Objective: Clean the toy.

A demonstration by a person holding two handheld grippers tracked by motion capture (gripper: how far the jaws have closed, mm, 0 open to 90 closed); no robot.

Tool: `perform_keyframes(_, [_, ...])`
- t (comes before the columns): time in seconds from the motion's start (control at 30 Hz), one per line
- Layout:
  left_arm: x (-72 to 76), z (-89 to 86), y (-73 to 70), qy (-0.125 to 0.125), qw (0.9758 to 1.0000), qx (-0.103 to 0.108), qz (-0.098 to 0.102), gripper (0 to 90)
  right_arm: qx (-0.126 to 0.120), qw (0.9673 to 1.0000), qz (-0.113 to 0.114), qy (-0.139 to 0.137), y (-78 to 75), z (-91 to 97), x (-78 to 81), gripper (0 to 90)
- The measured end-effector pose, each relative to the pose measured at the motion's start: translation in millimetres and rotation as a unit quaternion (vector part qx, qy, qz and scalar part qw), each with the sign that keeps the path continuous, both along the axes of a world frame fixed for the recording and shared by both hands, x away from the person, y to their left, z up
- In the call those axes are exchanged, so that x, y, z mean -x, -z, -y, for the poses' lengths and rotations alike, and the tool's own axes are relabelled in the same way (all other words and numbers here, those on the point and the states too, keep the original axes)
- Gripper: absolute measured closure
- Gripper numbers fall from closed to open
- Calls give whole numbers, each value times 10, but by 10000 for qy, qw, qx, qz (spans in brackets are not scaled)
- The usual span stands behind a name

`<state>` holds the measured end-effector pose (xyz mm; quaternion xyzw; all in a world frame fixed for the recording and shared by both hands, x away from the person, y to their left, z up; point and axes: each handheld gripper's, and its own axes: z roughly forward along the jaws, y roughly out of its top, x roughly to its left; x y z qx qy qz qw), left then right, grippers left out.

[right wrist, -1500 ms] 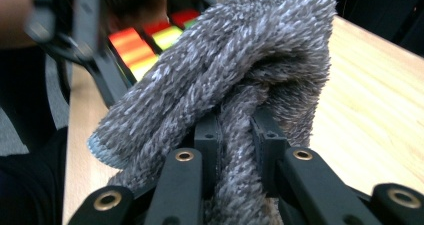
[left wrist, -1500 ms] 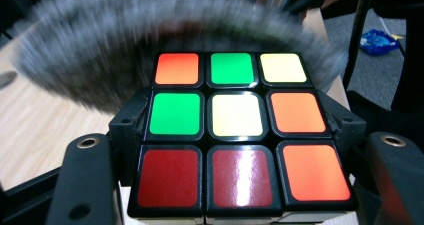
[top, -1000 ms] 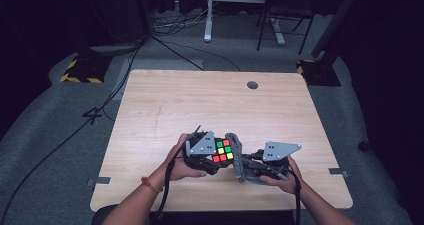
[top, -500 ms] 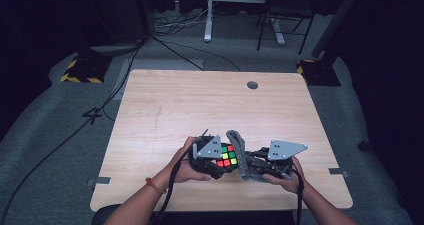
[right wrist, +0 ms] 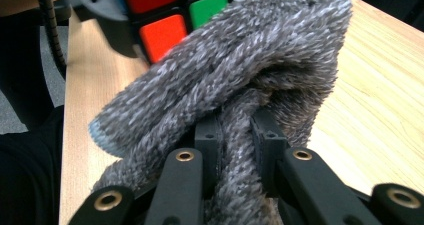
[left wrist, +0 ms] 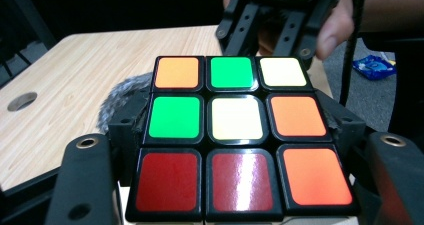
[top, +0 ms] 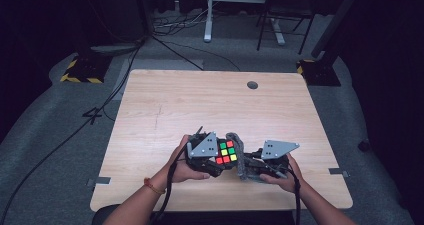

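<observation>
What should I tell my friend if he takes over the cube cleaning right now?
Left gripper: shut on the cube, holding it above the table near the front edge.
Right gripper: shut on the grey cloth, which is pressed against the cube's side.
Done: both things are gripped and brought together.
Left: probably rub the cloth over the cube's faces, turning it as needed. How much is already wiped can't be told.
</observation>
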<state>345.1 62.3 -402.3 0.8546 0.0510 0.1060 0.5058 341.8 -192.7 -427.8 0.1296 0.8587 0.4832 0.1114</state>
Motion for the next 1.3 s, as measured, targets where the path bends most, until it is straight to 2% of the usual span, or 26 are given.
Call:
perform_keyframes(0.13, [20,60,66,-21,9995,-298,66,328,-74,9999,119,-18,-26,-1,33,777])
perform_keyframes(0.3, [8,96,89,5,9994,-357,47,327,-183,9994,288,-20,-81,19,76,778])
perform_keyframes(0.4, [8,125,109,28,9988,-482,65,326,-234,9992,329,-42,-99,21,87,779])
perform_keyframes(0.53, [28,202,168,64,9966,-810,127,327,-273,9990,344,-89,-119,1,104,779])
perform_keyframes(0.63, [30,239,203,64,9957,-924,102,328,-250,9991,339,-98,-109,-20,105,778])
perform_keyframes(0.87, [22,211,173,-7,9960,-873,180,331,-232,9993,274,-48,-94,3,63,777])
perform_keyframes(1.03, [-12,87,79,-165,9983,-528,183,332,-75,9998,197,64,-30,41,7,777])
perform_keyframes(1.13, [-20,16,27,-264,9989,-321,207,332,-127,9998,-7,130,20,65,-56,777])
perform_keyframes(1.3, [-7,-38,-34,-238,9995,-49,205,332,-62,9996,-240,149,111,40,-102,777])
